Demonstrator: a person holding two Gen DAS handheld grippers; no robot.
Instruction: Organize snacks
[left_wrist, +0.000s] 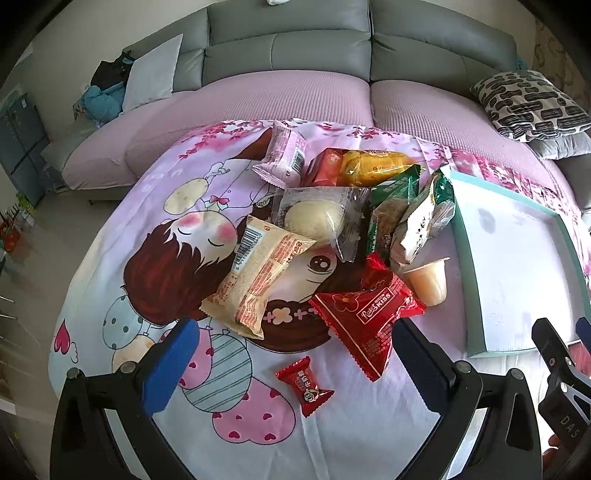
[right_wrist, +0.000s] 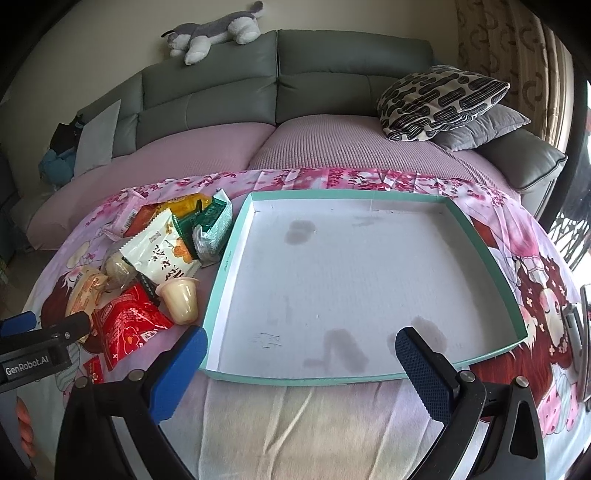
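Note:
A heap of snack packets lies on the cartoon-print cloth (left_wrist: 155, 192): a beige wrapper (left_wrist: 258, 273), a clear-wrapped bun (left_wrist: 317, 221), a red Kiss packet (left_wrist: 369, 314), a small red candy (left_wrist: 304, 384), a pudding cup (left_wrist: 426, 282), and green, white, orange and pink packets behind. A shallow teal-edged box (right_wrist: 221, 266) with a white inside sits to the right of the heap, with nothing in it. My left gripper (left_wrist: 295, 362) hovers open just short of the small red candy. My right gripper (right_wrist: 299, 369) hangs open over the box's near edge.
A grey sofa (right_wrist: 277, 85) with pink seat covers runs behind the table. Patterned and grey cushions (right_wrist: 439, 99) rest at its right end, and a plush dog (right_wrist: 214, 29) lies on the backrest. Bare cloth lies in front of the box.

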